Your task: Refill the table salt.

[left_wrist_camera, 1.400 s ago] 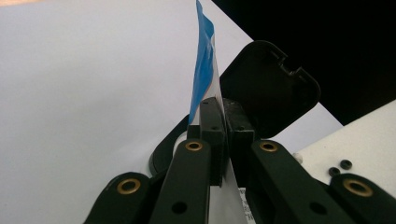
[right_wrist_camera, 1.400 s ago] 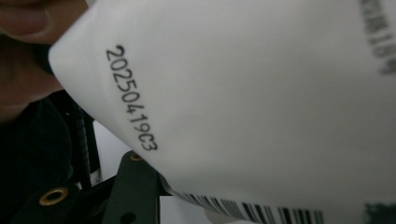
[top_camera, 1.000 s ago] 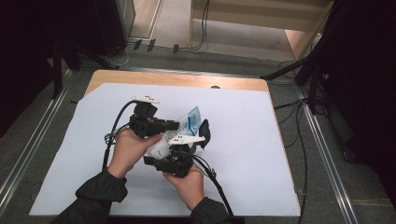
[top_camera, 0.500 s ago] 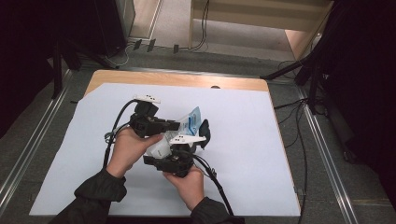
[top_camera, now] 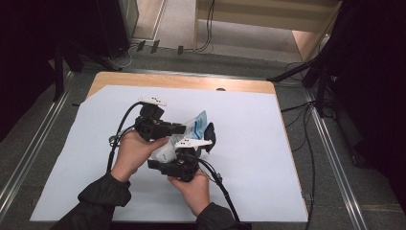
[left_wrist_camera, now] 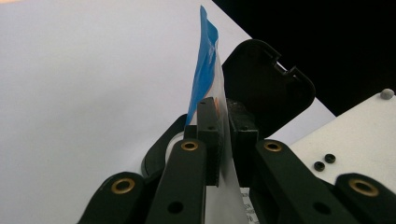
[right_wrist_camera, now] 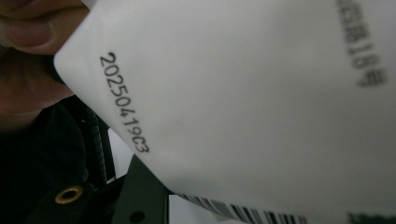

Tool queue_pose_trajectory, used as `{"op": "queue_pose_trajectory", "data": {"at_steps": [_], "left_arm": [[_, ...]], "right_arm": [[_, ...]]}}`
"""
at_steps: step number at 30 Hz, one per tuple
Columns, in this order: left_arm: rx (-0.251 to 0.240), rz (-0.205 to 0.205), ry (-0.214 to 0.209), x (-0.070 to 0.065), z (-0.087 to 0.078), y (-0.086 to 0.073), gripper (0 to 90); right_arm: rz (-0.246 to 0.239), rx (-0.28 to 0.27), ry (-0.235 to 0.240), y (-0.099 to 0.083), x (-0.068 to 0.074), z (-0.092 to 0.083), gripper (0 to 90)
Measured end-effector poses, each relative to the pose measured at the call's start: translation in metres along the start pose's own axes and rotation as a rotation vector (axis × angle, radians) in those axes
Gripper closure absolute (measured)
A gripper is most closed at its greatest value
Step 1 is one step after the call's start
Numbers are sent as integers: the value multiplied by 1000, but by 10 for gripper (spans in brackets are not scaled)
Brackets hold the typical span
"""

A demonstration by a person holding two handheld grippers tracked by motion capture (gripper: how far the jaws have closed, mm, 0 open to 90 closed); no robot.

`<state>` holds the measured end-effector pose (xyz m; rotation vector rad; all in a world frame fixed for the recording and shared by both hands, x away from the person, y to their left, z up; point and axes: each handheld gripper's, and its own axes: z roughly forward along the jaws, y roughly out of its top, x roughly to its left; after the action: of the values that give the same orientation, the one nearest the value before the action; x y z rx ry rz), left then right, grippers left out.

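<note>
Pale sheeting covers the bench point(top_camera: 268, 158), wood showing at its far edge; dark floor and cables lie beyond.

Item: one flat pouch point(top_camera: 196, 125), blue at the top, white below, with a printed date code and barcode on its back point(right_wrist_camera: 257, 93). It is held off the bench, upright, between the two hands near the middle.

Left claw point(top_camera: 179, 128): clamped on the pouch's edge, with the film pinched thin between the pads point(left_wrist_camera: 205, 140).

Right claw point(top_camera: 178, 155): just below, lens pressed close to the white back. Whether it grips or merely touches I cannot tell.

Adjacent: a black rounded shell point(left_wrist_camera: 266, 79) stands open behind the pouch. A left-hand finger point(right_wrist_camera: 28, 32) rests by the pouch's corner.

Change: almost none against a second ago. Pouch, hands and both claws sit as they did, and the left pinch is firm. Judgement: the grip is settled, so the pouch is steadied for whatever pull or tear comes next.
</note>
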<state>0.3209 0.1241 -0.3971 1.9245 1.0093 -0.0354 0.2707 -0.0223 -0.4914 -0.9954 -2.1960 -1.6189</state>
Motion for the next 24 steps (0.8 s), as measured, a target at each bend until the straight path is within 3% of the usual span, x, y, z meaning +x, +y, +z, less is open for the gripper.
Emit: {"op": "queue_pose_trajectory", "data": {"at_steps": [11, 24], "left_arm": [[0, -7, -11, -1, 2, 0, 870], [-14, -11, -7, -1, -1, 0, 851]], "right_arm": [[-94, 37, -80, -1, 4, 2, 624], [-34, 3, -26, 0, 1, 0, 671]]}}
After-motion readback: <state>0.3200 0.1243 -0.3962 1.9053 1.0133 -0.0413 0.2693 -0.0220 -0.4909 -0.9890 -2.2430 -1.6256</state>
